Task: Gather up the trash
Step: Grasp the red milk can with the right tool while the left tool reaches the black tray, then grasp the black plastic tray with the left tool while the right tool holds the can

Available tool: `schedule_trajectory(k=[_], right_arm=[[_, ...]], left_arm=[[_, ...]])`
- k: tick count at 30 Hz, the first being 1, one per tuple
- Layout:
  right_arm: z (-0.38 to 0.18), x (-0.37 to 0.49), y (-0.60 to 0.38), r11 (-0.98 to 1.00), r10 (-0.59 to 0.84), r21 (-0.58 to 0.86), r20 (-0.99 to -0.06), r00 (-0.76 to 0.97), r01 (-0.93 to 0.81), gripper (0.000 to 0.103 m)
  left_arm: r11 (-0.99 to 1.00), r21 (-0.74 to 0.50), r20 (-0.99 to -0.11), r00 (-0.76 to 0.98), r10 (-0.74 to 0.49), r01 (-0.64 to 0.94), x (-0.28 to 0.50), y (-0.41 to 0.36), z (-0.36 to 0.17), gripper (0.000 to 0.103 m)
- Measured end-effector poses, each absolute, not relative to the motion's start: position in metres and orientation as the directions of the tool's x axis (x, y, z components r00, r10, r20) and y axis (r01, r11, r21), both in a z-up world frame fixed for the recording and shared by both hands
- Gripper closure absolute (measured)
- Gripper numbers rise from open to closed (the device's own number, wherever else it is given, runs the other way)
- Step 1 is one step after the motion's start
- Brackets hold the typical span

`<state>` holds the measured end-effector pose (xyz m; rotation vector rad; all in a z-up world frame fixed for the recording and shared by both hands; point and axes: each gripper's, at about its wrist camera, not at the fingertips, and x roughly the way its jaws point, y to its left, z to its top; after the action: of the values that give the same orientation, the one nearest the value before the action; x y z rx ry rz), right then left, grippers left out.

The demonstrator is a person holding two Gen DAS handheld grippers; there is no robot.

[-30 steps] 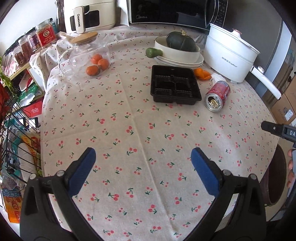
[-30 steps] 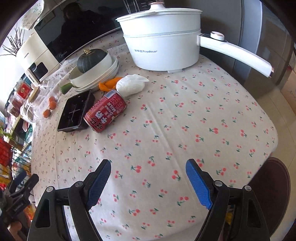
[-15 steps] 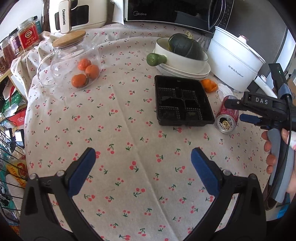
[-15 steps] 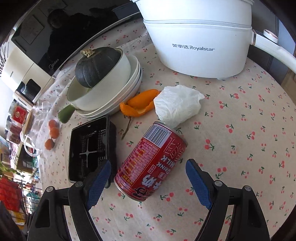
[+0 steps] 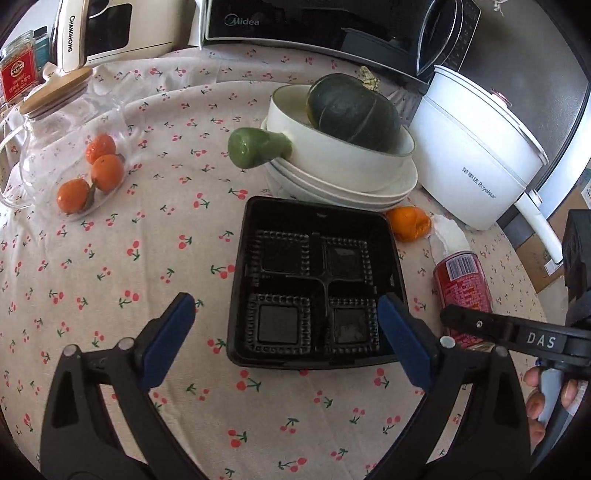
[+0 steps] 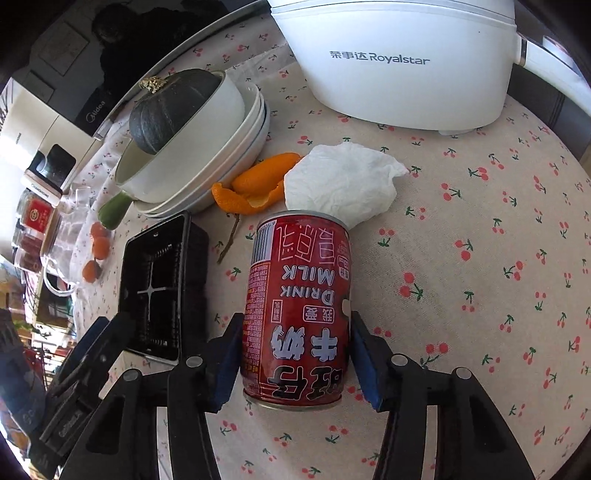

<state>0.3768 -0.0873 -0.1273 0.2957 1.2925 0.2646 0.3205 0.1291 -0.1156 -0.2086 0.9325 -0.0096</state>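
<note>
A red milk can [image 6: 299, 314] lies on its side on the cherry-print tablecloth, and also shows in the left wrist view [image 5: 461, 284]. My right gripper [image 6: 295, 358] is shut on the can, one blue pad on each side. A black plastic tray [image 5: 317, 288] lies left of the can. My left gripper [image 5: 288, 339] is open and empty, its fingers straddling the tray's near edge. A crumpled white tissue [image 6: 347, 181] and orange peel [image 6: 255, 188] lie just beyond the can.
A white electric pot [image 6: 399, 55] stands at the back right. Stacked white bowls holding a dark green squash [image 5: 351, 107] stand behind the tray. A glass jar with tangerines [image 5: 77, 162] is at the left. A microwave [image 5: 332, 26] stands at the back.
Both grippers moved forward. The right gripper has closed in around the red can. The left gripper has come up to the black tray's near edge, still open.
</note>
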Motion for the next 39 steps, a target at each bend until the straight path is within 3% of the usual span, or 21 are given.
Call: schedule_trajectory(k=[5,7,23,39], right_arm=[[-0.128,0.369,-0.111,0.935,0.348,0.353,-0.903,0.252,-0.028,0.048],[-0.128,0.365,-0.119,0.934,0.35,0.356,-0.903,0.25,-0.023,0.048],[-0.09,0.306,-0.172,0.958,0.285,0.281,-0.912,0.294,-0.057,0.049],[-0.061,0.219,-0.239,0.966,0.253,0.255,-0.908,0.333,-0.04,0.049]], left_arm=[[0.988,-0.137,-0.811,0.58,-0.073,-0.067,0.328,0.117,-0.127,0.026],[0.99,-0.133,-0.82,0.566,-0.079,-0.054,0.332,0.116,-0.132,0.043],[0.984,-0.161,-0.799,0.596,-0.083,-0.079,0.271,0.113,-0.108,0.044],[0.991,-0.118,-0.767,0.628,-0.131,0.063,0.181,0.045,-0.069,0.044]])
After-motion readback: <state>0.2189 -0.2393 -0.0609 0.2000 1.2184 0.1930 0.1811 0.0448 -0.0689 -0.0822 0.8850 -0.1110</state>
